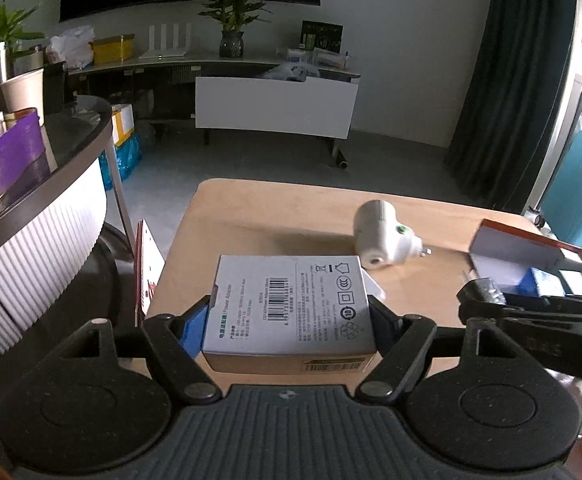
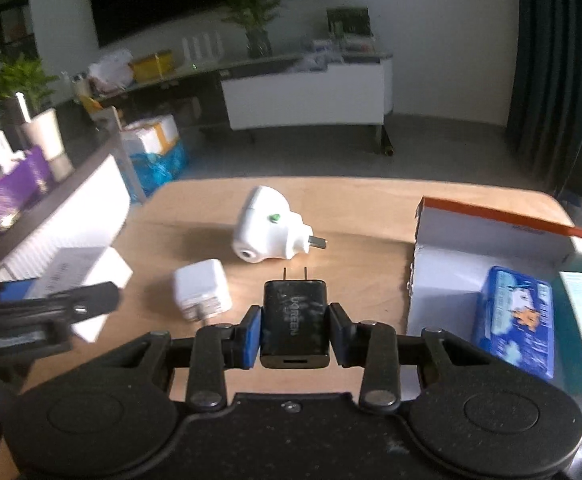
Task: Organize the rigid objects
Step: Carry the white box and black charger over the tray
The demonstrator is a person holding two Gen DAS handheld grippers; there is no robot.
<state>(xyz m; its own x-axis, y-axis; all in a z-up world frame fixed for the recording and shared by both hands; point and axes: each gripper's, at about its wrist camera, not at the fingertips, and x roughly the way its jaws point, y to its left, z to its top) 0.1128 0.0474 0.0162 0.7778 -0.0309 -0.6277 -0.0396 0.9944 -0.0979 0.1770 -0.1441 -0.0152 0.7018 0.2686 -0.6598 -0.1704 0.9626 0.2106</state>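
Left tool (image 1: 289,312) grasping one adapter box (image 1: 291,304), right tool (image 2: 294,332) grasping one black charger (image 2: 294,320), two white plugs (image 2: 269,228) on table (image 2: 363,208)

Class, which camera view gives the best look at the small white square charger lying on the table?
The right wrist view: the white square charger lies unobstructed left of the right gripper. In the left wrist view the grey box blocks it; only a white corner shows.

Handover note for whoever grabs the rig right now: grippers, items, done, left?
Left gripper: shut on the grey adapter box, over the near left part of the table.
Right gripper: shut on the black charger, prongs pointing away.
On the table: white round plug, small white charger.
Open cardboard box at right already holds a blue pack.
Left: probably box both held items, then the two white ones.
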